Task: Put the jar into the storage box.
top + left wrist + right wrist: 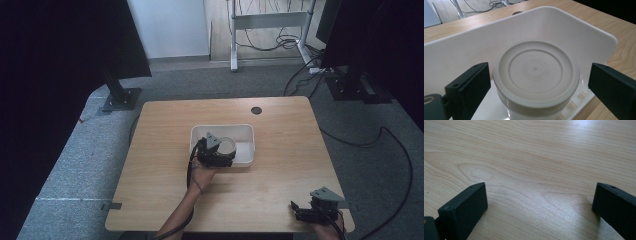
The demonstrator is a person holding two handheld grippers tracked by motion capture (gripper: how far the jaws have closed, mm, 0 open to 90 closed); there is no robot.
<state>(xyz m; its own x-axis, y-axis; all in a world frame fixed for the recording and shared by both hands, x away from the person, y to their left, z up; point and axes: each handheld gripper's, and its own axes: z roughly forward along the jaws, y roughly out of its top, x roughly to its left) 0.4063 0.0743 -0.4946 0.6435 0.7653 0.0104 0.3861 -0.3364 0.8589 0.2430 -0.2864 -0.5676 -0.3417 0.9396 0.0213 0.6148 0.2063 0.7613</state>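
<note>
Left gripper: jaws spread wide either side of a round jar w/ cream lid, not touching it. Jar stands upright inside the white tray at table centre. Right gripper: jaws apart, nothing between them, low over bare wood at near right corner.

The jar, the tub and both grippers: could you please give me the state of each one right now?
jar: upright inside the tub, lid on, jaws either side with gaps showing.
tub: open-topped, flat on the table, holding the jar.
left gripper: open, straddling the jar, not clamped.
right gripper: open, holding nothing, low over bare wood at the table's near right corner.
</note>
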